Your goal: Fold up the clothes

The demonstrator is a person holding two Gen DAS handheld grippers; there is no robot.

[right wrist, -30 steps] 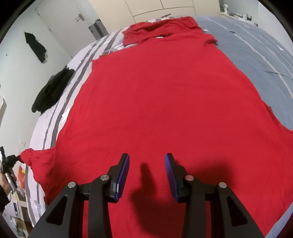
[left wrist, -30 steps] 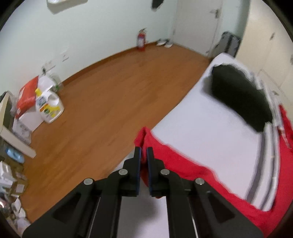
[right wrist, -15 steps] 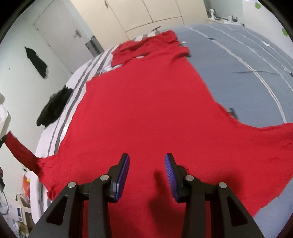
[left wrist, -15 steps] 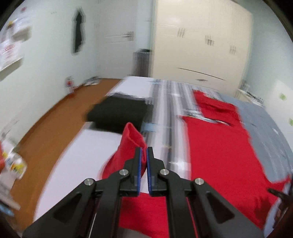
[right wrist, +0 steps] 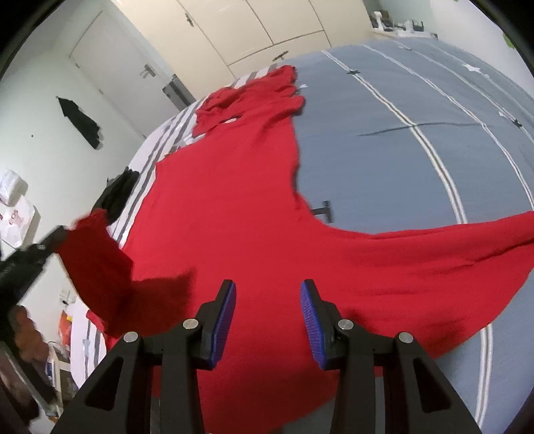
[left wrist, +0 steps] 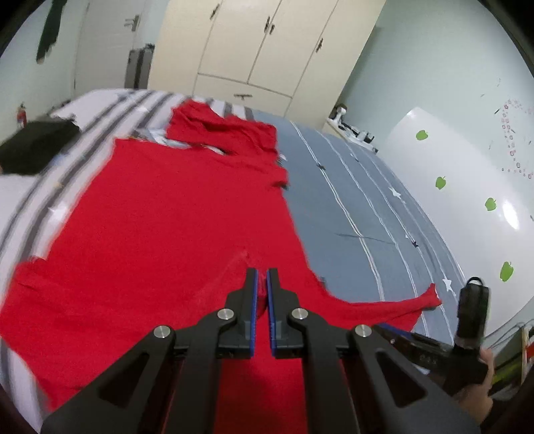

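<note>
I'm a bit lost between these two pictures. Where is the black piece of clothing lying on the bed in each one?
Left wrist view: the black garment lies at the far left edge, on the white striped part of the bed.
Right wrist view: the black garment is at middle left, just behind the lifted red sleeve.
Shared landmark: the cream wardrobe beyond the bed.

Red garment on blue-grey bedspread with white stripes; claws' pads blue.

The bed, in grey-blue striped cover, carries a red garment spread flat, a second crumpled red piece beyond, and dark clothing at its edge.
</note>
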